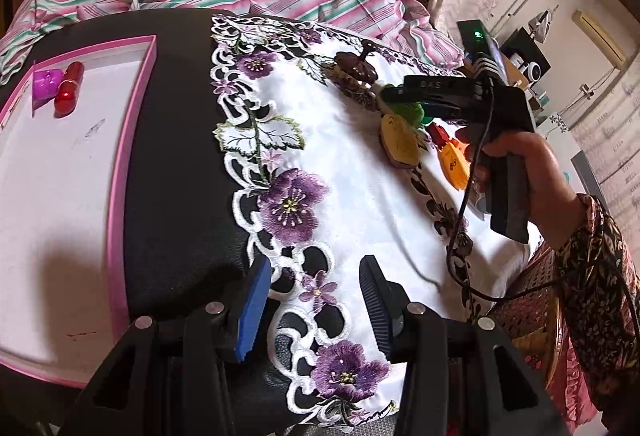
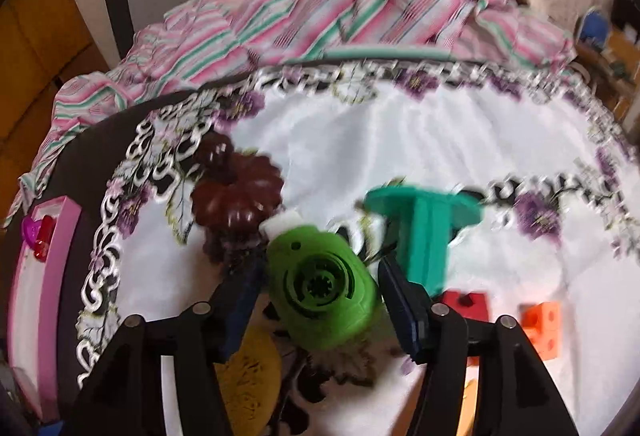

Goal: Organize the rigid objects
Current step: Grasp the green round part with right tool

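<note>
Sorting looks to be under way: the pink-rimmed white tray (image 1: 132,140) at the nine o'clock side of the dark surface (image 1: 176,156) already holds a purple heart-shaped plastic piece (image 1: 46,84) and a red glossy capsule-shaped piece (image 1: 69,88), lying touching at its far end, so it seems to be the collecting place. The right gripper (image 2: 320,296) has its jaws on either side of a bright green rounded plastic toy housing (image 2: 324,288), apparently clasping it by the flanks; blur leaves firm contact uncertain. Just beside it stand a dark brown fluted plastic lid with a knob (image 2: 236,192) at ten o'clock, a teal plastic spool (image 2: 424,232) at two o'clock, and red (image 2: 468,304) and orange (image 2: 544,324) cubes at four o'clock, all on the white embroidered cloth (image 1: 360,196). The left gripper (image 1: 314,300) hovers with jaws wide, holding nothing, probably waiting nearer the tray.
</note>
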A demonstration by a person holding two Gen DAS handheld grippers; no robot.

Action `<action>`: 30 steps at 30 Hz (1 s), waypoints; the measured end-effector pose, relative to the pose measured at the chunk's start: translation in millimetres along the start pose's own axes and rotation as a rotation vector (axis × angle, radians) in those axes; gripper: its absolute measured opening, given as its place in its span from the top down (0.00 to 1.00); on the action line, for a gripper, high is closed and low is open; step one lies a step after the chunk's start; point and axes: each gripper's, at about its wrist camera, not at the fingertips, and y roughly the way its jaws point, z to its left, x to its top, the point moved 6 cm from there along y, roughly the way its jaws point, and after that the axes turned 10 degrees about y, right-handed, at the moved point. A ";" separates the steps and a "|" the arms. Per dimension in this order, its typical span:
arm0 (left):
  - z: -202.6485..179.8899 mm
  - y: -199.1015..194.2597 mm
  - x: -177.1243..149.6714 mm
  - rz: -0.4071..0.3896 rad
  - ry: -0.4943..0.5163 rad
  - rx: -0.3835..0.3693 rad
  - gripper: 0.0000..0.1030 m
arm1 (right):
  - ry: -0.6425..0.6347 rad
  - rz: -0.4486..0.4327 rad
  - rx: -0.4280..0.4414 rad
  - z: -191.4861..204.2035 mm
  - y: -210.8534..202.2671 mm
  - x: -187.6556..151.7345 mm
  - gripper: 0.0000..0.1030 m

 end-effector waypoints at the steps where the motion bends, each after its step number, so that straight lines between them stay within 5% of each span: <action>1: -0.3 0.9 0.3 0.002 0.001 -0.002 0.55 | -0.003 0.009 -0.001 0.3 2.0 -0.9 0.39; 10: -8.2 13.3 20.6 0.007 0.026 0.008 0.55 | 0.010 0.028 -0.010 -3.7 3.4 -4.0 0.41; 17: -28.6 31.8 49.9 0.012 0.081 0.023 0.55 | 0.153 0.049 -0.067 -37.9 -6.8 -8.2 0.41; 30: -77.1 107.0 108.9 0.075 0.239 0.065 0.55 | 0.324 0.046 -0.059 -72.7 -15.1 -7.7 0.41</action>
